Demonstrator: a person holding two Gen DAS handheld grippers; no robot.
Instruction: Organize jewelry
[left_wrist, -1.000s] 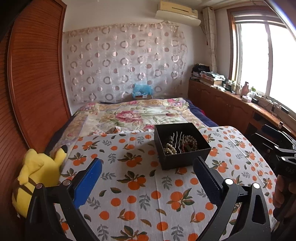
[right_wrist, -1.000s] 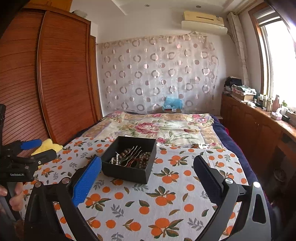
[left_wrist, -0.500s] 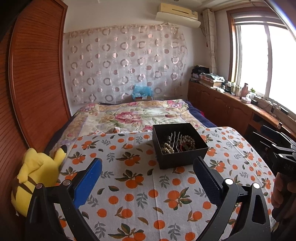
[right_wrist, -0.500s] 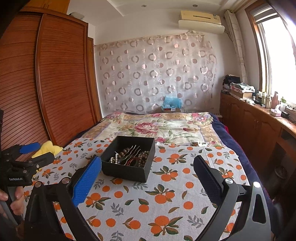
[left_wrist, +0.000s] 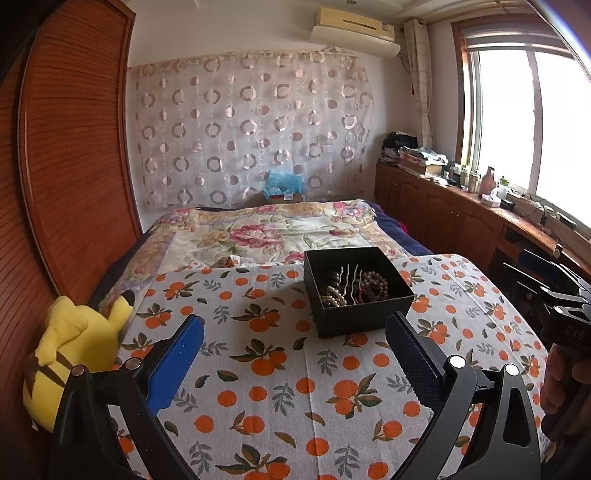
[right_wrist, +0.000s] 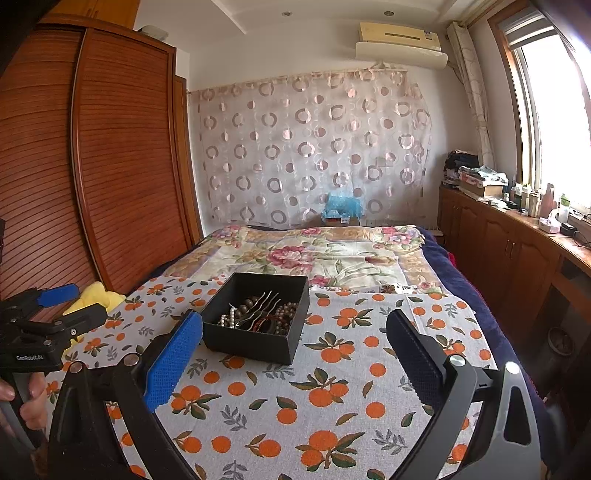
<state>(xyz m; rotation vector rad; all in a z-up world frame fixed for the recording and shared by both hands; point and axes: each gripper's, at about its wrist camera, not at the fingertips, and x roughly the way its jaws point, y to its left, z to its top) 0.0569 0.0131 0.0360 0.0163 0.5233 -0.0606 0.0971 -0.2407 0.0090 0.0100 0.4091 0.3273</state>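
One black box (left_wrist: 356, 291) on the cloth (left_wrist: 295, 387) holds beads (left_wrist: 375, 282) and hairpins (left_wrist: 351, 275); left gripper (left_wrist: 295, 354) and right gripper (right_wrist: 295, 354), near it, both gape apart, empty.

I see a white cloth (left_wrist: 288, 373) printed with oranges and green leaves. Black box (left_wrist: 364, 319) on it. Cream quilt (left_wrist: 266, 236) with pink flowers. Yellow plush (left_wrist: 74, 354). My grippers' pads (right_wrist: 171, 363) are blue. Pale curtain (right_wrist: 310, 155) with pinkish rings. Reddish-brown wardrobe (right_wrist: 122, 166).
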